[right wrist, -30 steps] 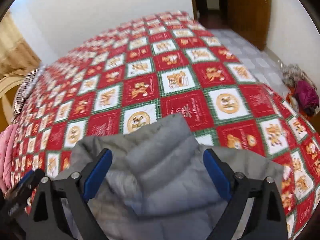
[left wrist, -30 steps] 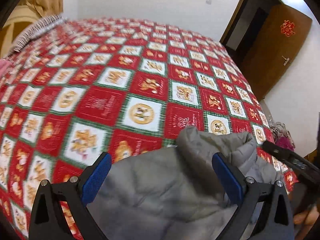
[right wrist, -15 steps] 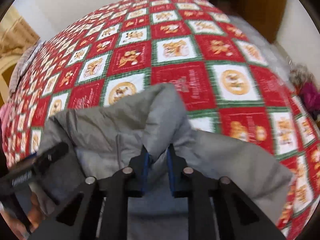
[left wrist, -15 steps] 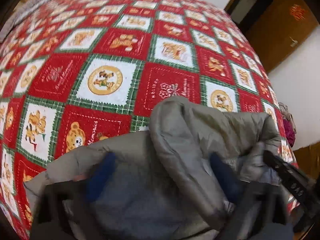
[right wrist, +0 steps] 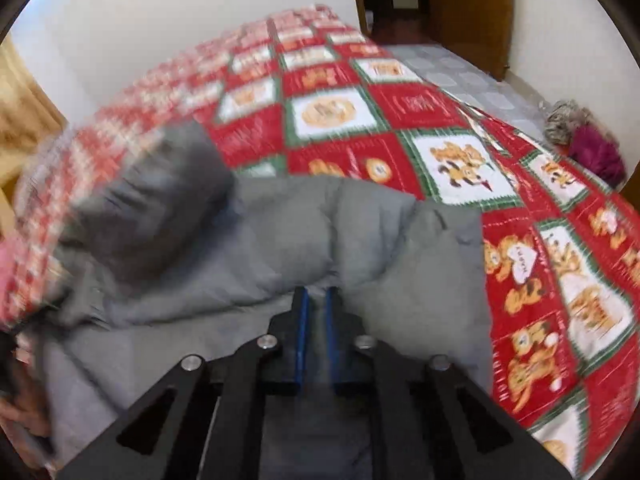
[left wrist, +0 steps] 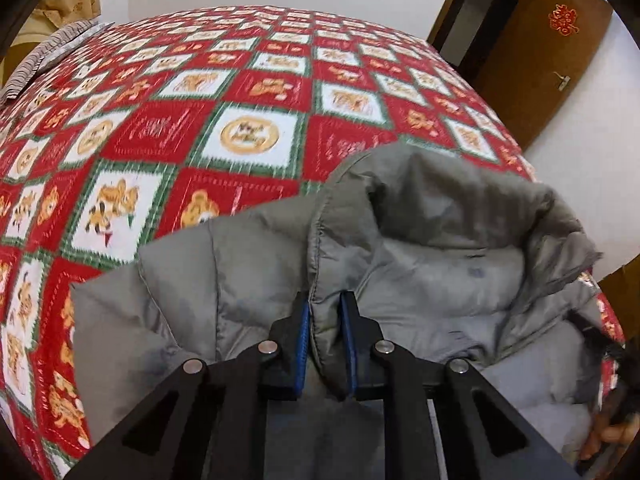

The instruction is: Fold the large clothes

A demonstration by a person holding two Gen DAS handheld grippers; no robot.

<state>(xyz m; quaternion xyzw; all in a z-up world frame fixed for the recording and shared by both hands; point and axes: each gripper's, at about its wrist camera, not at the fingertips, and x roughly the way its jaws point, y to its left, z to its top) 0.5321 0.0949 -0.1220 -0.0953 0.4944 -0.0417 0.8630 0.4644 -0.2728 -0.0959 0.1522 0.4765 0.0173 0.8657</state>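
A grey puffer jacket point(left wrist: 420, 248) lies on the near edge of a bed covered by a red, white and green patchwork quilt point(left wrist: 248, 120). My left gripper point(left wrist: 324, 308) is shut on a seam fold of the jacket near its collar. In the right wrist view the jacket point(right wrist: 280, 248) is bunched and partly blurred. My right gripper point(right wrist: 316, 300) is shut on a fold of its fabric. The quilt point(right wrist: 440, 128) stretches beyond it.
A brown wooden door point(left wrist: 540, 64) stands at the far right beyond the bed. A pile of clothes point(right wrist: 588, 144) lies on the floor at the right. A striped pillow point(left wrist: 44, 60) and a curtain are at the bed's far left.
Both grippers went from wide open over the jacket to shut on its fabric. The right closed first, then the left. The jacket is now lifted and bunched.
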